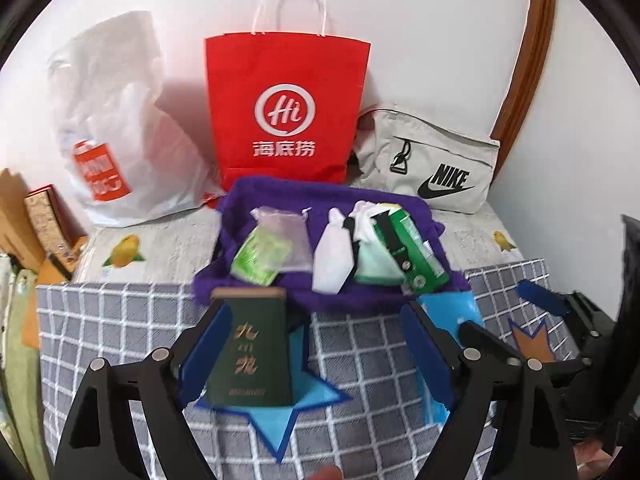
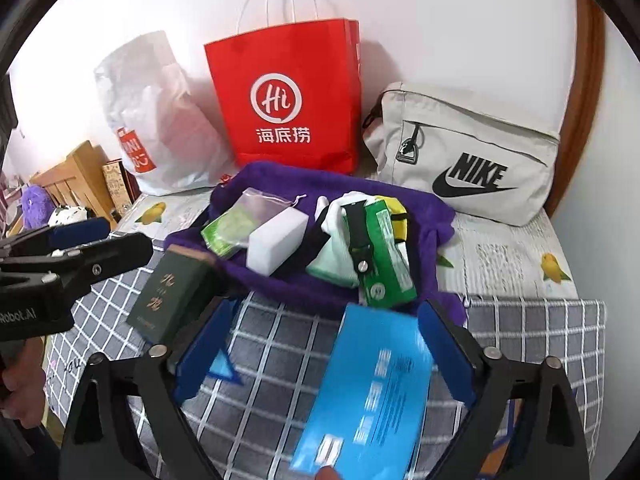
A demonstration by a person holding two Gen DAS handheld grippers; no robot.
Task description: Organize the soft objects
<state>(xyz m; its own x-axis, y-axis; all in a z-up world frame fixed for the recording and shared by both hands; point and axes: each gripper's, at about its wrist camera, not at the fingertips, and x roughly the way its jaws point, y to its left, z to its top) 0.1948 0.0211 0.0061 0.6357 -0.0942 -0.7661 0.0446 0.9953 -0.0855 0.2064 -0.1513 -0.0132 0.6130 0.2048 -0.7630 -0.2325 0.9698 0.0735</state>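
A purple towel (image 1: pixel 280 196) (image 2: pixel 424 208) lies on the bed and carries a mesh pouch (image 1: pixel 286 232), a green packet (image 1: pixel 258 260), a white block (image 2: pixel 276 240), mint and white cloth (image 1: pixel 376 268), and a green box (image 2: pixel 390 256) with a black strap. My left gripper (image 1: pixel 316 308) is open; a dark green box (image 1: pixel 250 348) (image 2: pixel 172 296) rests on the checked cloth between its jaws, beside the left pad. My right gripper (image 2: pixel 328 304) is open too, and a blurred blue packet (image 2: pixel 372 392) lies between its jaws near the right pad.
Against the wall stand a white plastic bag (image 1: pixel 116 120), a red paper bag (image 1: pixel 284 100) and a grey Nike pouch (image 1: pixel 436 164). A grey checked cloth (image 1: pixel 120 320) with a blue star (image 1: pixel 280 412) covers the near bed. Wooden furniture (image 2: pixel 72 176) and plush toys sit at the left.
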